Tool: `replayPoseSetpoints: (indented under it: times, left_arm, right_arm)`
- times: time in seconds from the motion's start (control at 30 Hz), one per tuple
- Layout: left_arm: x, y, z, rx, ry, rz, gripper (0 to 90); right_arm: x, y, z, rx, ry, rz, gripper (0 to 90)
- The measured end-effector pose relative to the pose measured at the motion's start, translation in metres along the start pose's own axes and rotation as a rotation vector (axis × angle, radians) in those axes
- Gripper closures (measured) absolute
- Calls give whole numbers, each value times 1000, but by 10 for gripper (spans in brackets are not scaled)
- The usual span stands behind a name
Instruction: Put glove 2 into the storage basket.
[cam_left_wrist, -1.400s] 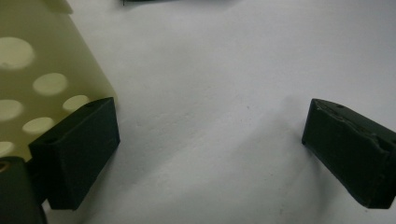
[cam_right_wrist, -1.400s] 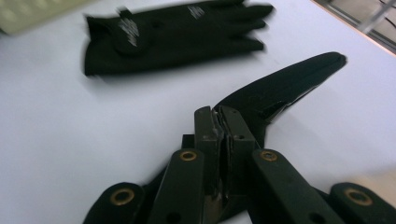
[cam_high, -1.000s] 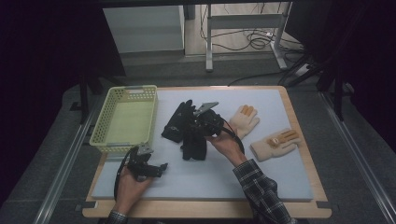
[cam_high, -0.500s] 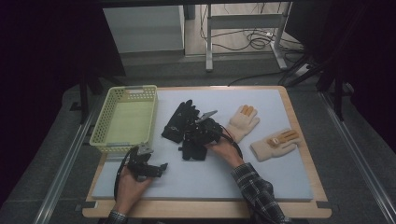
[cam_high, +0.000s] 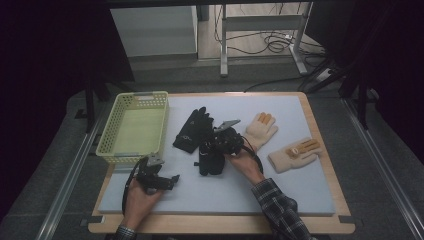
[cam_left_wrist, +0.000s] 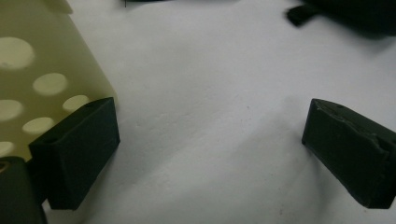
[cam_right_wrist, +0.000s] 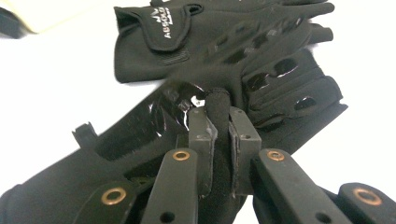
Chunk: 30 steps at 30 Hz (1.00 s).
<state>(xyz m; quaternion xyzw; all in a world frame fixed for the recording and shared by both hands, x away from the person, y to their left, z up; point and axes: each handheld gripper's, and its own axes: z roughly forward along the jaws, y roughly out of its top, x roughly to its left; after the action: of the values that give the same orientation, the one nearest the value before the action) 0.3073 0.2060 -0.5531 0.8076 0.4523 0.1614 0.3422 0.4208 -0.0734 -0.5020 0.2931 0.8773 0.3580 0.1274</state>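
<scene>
Gripping: right tongs (cam_right_wrist: 218, 122) have just been closing and now pinch a fold of the near black glove (cam_right_wrist: 140, 154); it lies on the worktop (cam_high: 280, 192), mid-pad, right of the basket (cam_high: 131, 150)
Second glove: other black glove (cam_high: 192, 129) lies flat just beyond, touching the first
Left tongs (cam_left_wrist: 210, 149): spread wide, nothing between them; resting low beside the basket corner
Done: basket holds nothing; pinch made
Left: lifting and, likely, binning the black gloves; two tan gloves (cam_high: 260, 130) sit untouched to the right
</scene>
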Motion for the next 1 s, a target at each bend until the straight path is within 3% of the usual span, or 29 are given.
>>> replayPoseSetpoints:
  times: [0.1,0.23,0.3,0.33,0.37,0.5,0.63,1.0]
  left_arm:
    - [0,0,0,0,0,0,40]
    - [0,0,0,0,0,0,40]
    - [0,0,0,-1,1,2,40]
    - [0,0,0,-1,1,2,40]
    - [0,0,0,0,0,0,39]
    - [0,0,0,0,0,-1,40]
    - [0,0,0,0,0,0,39]
    - [0,0,0,-1,0,0,39]
  right_arm:
    - [8,-9,-27,-18,8,32,809]
    - [16,-24,-38,-10,13,46,799]
    - [20,-40,-40,22,13,42,659]
    - [20,-40,-40,22,13,42,659]
    - [18,-45,-43,0,4,35,553]
    - [5,-40,-47,-32,24,82,459]
    - [1,-31,-43,-42,32,76,439]
    - [-6,9,1,-42,32,66,401]
